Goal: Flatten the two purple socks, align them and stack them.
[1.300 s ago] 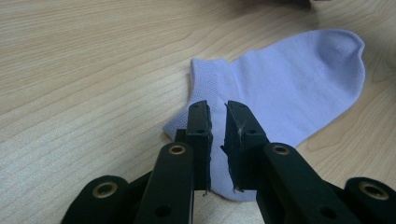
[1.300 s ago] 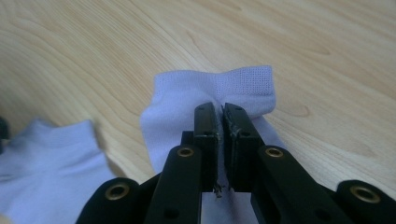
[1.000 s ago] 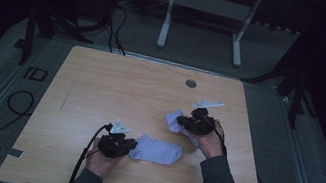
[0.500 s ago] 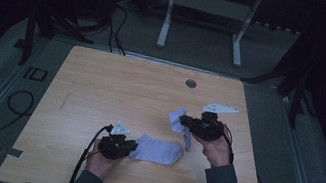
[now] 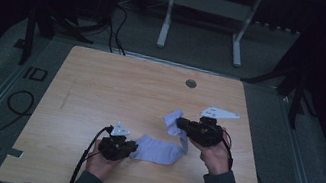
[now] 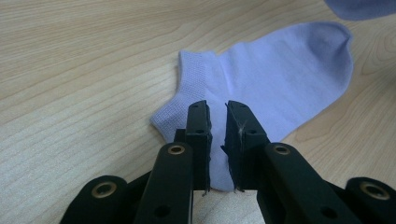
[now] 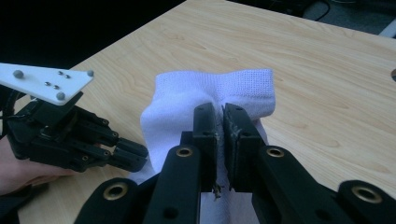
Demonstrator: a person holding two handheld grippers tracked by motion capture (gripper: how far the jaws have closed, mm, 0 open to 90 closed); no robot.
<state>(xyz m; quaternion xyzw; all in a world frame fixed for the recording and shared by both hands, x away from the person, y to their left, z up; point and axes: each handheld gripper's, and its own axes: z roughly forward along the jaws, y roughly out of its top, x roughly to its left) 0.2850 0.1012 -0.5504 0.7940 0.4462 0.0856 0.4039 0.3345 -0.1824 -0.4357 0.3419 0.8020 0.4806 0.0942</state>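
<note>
Near the worktop's [image 5: 101,85] front edge, left tool [image 6: 217,140] pins a flat sock's [image 6: 280,79] cuff; right tool [image 7: 220,135] grips another sock [image 7: 210,93] raised, apparently pairing them; next, lay it on top

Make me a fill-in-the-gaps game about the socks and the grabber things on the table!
1. The left gripper has its jaws closed on the edge of a pale purple ____ lying flat on the table.
2. The right gripper lifts the cuff of the second sock ____ the tabletop.
3. The table is made of light ____.
4. The round hole sits near the table's ____ edge.

Missing words: sock; above; wood; far
</note>
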